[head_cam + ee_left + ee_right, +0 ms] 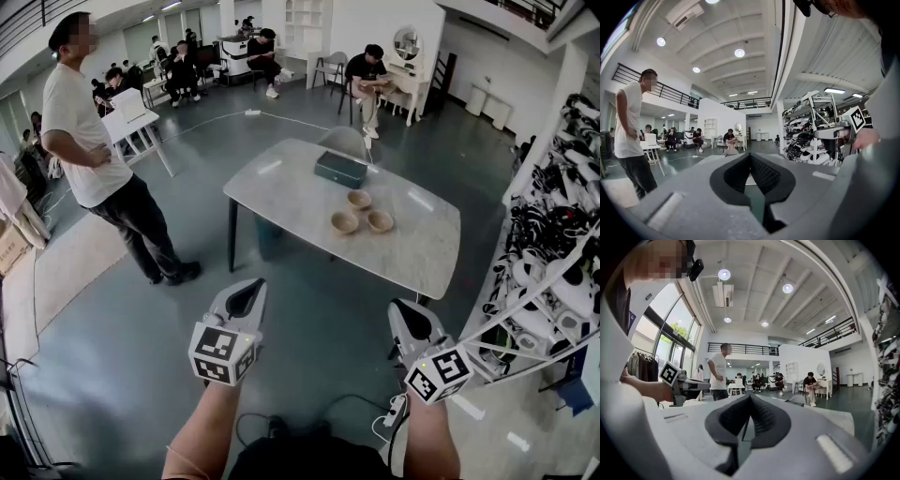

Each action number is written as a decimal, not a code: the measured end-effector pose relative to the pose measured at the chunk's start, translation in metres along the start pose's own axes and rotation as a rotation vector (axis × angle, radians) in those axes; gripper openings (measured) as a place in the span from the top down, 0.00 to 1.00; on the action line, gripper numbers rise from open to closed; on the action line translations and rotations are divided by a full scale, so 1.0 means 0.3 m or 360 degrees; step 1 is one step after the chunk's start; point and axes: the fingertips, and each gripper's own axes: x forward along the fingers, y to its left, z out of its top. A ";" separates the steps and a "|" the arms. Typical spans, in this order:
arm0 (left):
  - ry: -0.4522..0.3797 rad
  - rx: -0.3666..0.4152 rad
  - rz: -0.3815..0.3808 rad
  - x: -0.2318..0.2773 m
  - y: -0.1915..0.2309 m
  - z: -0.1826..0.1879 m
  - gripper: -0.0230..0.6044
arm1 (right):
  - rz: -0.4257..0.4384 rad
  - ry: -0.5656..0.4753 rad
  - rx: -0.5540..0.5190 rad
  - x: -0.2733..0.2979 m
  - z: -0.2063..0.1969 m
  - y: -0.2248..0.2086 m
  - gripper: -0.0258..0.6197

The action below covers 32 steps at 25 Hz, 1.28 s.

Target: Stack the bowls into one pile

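Observation:
Three tan wooden bowls [359,199] [345,222] [380,221] sit apart in a loose triangle on the pale marble table [281,187], right of its middle. Both grippers are held low in front of me, well short of the table and over the floor. My left gripper [246,295] points toward the table with its jaws closed and nothing between them; in its own view the tips [750,157] meet. My right gripper [408,314] is likewise shut and empty, tips together [750,397]. The bowls do not show in either gripper view.
A dark green box [340,169] lies on the table behind the bowls, and a grey chair [345,141] stands beyond it. A person in a white shirt [94,141] stands left of the table. Racks of gear [553,244] line the right side. A power strip [394,412] lies on the floor by my feet.

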 end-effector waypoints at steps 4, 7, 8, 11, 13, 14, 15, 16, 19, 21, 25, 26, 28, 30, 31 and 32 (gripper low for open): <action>-0.0006 0.0014 -0.0016 0.004 -0.054 0.005 0.95 | 0.0011 -0.0022 -0.0016 -0.027 0.013 -0.012 0.96; 0.0004 0.0021 -0.0016 -0.005 -0.075 0.007 0.95 | 0.0010 -0.0027 -0.0016 -0.045 0.022 -0.014 0.96; 0.0009 0.0020 -0.0014 -0.010 -0.082 0.004 0.95 | 0.0007 -0.0029 -0.0014 -0.054 0.022 -0.016 0.96; 0.0023 0.0015 -0.0009 -0.020 -0.111 -0.011 0.95 | -0.0023 -0.0053 -0.0014 -0.092 0.024 -0.040 0.96; 0.0030 0.0017 -0.0011 -0.022 -0.140 -0.015 0.95 | -0.0050 -0.0072 -0.0013 -0.126 0.031 -0.064 0.96; 0.0034 0.0020 -0.0014 -0.022 -0.157 -0.016 0.95 | -0.0058 -0.0079 -0.0009 -0.144 0.033 -0.076 0.96; 0.0036 0.0024 -0.0016 -0.022 -0.176 -0.016 0.95 | -0.0063 -0.0085 -0.0001 -0.163 0.033 -0.087 0.96; 0.0037 0.0027 -0.0019 -0.021 -0.195 -0.014 0.95 | -0.0065 -0.0091 0.0009 -0.183 0.032 -0.098 0.96; 0.0024 0.0034 -0.0026 -0.014 -0.254 -0.003 0.95 | -0.0048 -0.0108 0.0048 -0.238 0.027 -0.122 0.96; 0.0015 0.0035 -0.0033 -0.013 -0.286 0.004 0.95 | -0.0031 -0.0112 0.0062 -0.268 0.028 -0.123 0.96; 0.0001 0.0028 -0.0041 -0.008 -0.343 0.011 0.95 | -0.0006 -0.0105 0.0059 -0.326 0.026 -0.126 0.96; -0.0005 0.0029 -0.0044 -0.004 -0.356 0.015 0.95 | -0.0003 -0.0100 0.0055 -0.338 0.025 -0.131 0.96; -0.0014 0.0030 -0.0052 0.005 -0.376 0.023 0.95 | 0.0001 -0.0093 0.0063 -0.354 0.025 -0.141 0.96; -0.0014 0.0026 -0.0060 0.016 -0.385 0.022 0.95 | 0.0011 -0.0086 0.0089 -0.356 0.017 -0.147 0.96; -0.0009 0.0020 -0.0064 0.023 -0.387 0.016 0.95 | 0.0017 -0.0076 0.0101 -0.354 0.007 -0.147 0.96; -0.0003 0.0014 -0.0068 0.030 -0.388 0.008 0.95 | 0.0022 -0.0063 0.0111 -0.351 -0.006 -0.145 0.96</action>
